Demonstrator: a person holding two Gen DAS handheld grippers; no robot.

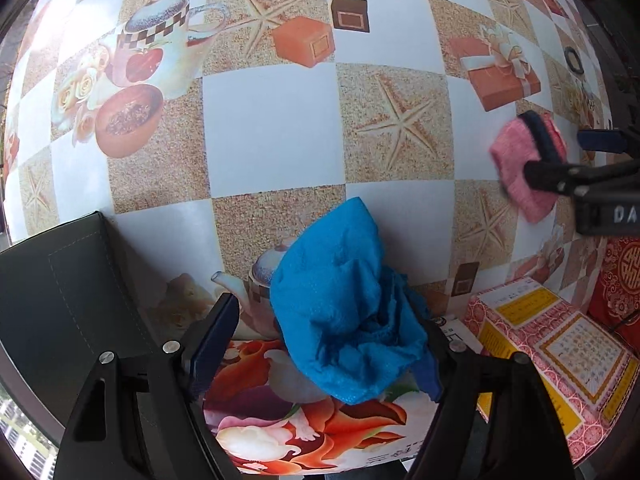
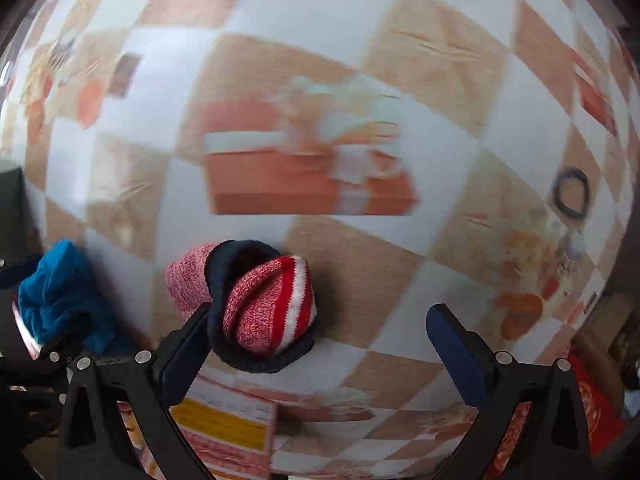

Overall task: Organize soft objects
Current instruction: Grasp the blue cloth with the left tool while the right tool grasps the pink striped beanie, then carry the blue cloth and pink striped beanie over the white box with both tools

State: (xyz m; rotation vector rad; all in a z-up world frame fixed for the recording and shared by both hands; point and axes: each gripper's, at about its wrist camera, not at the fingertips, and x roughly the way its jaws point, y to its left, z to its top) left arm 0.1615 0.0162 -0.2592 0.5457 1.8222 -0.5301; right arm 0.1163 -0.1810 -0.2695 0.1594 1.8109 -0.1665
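Observation:
A crumpled blue cloth [image 1: 344, 316] sits between the fingers of my left gripper [image 1: 324, 320], bunched against the right finger. The left pad [image 1: 216, 332] stands clear of it, so the jaws are open. The same blue cloth [image 2: 56, 300] shows at the left edge of the right wrist view. A rolled sock [image 2: 264, 304], red, pink and white with a navy cuff, rests against the left finger of my right gripper [image 2: 320, 312]; the other finger is far from it, jaws open. From the left wrist view the pink sock [image 1: 516, 168] lies under the right gripper [image 1: 556, 128].
The table [image 1: 272, 128] wears a checked cloth printed with starfish, cups and gift boxes. A black ring [image 2: 570, 194] lies far right. A red and yellow patterned box [image 1: 552, 340] sits at the near edge, and a dark padded seat [image 1: 60, 300] at the left.

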